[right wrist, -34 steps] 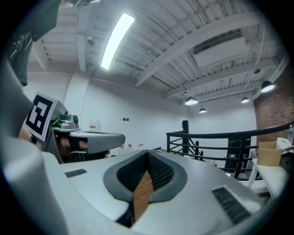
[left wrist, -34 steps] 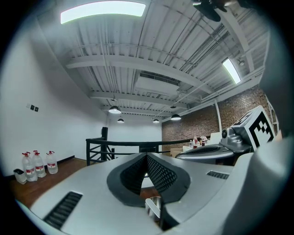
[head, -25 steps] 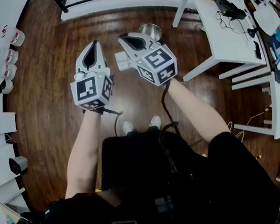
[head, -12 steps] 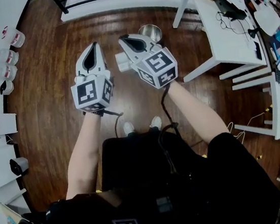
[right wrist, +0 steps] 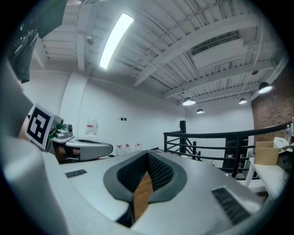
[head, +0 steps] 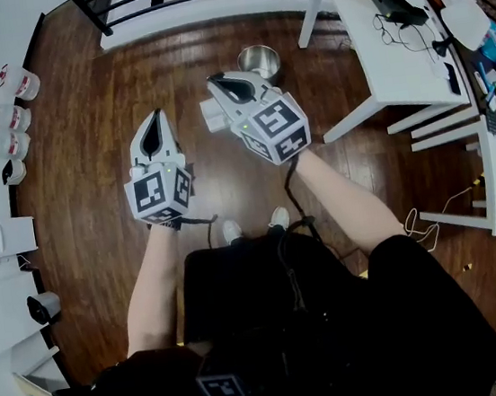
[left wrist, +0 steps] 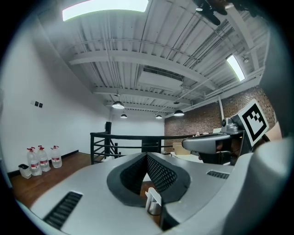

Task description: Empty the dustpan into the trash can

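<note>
Dropped lower & nearer the body: L hand-held gripper (head: 158, 117); R hand-held gripper (head: 214, 80) stayed put. Both have jaws fully closed w/ nothing in them. Wood floor (head: 94, 195) carries steel trash can (head: 259, 60). Near it is a white shape (head: 211, 116), prob. the dustpan, part hidden behind R gripper. Likely light, stiff plastic; take it by the handle, which can't be made out.

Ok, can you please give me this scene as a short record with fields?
left gripper: shut, nothing between the jaws
right gripper: shut, nothing between the jaws
metal can: upright on the wooden floor, ahead of the right gripper
white object: on the floor beside the can, partly hidden; perhaps the dustpan
held: nothing
</note>
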Available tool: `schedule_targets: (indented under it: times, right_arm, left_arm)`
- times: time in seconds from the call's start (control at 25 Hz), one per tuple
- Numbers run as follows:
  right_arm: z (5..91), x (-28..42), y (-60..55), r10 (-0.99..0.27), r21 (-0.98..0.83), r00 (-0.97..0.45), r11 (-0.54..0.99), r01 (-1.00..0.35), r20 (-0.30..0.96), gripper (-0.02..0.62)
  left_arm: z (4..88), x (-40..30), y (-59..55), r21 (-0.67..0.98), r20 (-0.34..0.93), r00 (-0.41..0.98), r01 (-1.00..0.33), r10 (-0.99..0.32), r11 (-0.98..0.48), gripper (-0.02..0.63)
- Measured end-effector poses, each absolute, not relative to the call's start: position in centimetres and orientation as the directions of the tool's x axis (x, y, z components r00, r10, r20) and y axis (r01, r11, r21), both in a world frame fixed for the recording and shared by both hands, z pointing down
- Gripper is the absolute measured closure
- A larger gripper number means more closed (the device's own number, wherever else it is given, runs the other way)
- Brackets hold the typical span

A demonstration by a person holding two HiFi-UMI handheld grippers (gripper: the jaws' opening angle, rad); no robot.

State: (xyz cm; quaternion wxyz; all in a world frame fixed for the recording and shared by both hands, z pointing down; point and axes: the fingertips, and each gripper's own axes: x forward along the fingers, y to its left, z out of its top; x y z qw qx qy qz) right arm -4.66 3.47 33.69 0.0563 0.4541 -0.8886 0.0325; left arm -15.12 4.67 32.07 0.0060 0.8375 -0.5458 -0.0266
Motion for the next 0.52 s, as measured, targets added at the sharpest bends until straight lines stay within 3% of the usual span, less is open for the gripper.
schedule_targets:
  times: [0.52]
  right_arm:
    - [33.63,-3.66,3.62,-0.806,-0.018,-0.579,0.581,-0.813,0.126,0.591]
  left_arm:
    - [32.86,-14.52,5.11,0.044,-0.016,0.396,-0.917,-0.918,-0.396,0.601]
